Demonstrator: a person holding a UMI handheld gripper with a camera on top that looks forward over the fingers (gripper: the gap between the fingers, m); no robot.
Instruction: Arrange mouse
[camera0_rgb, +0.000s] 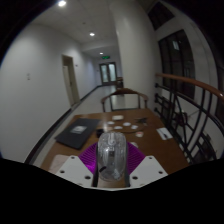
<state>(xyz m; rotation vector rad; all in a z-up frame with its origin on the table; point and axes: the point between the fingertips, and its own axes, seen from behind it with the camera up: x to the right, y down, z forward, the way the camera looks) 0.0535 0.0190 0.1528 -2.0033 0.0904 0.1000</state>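
Observation:
A translucent, pale mouse (112, 158) sits between my gripper's fingers (112, 170), with the purple pads (89, 160) showing at either side of it. Both pads press against its sides, and the mouse is held above the wooden table (120, 135). Its rear end is hidden by the gripper body.
A dark mouse mat or laptop (77, 131) lies on the table ahead to the left. Small white papers or cards (138, 127) are scattered ahead to the right. Wooden chairs (124, 97) stand at the table's far end and right side. A corridor with doors stretches beyond.

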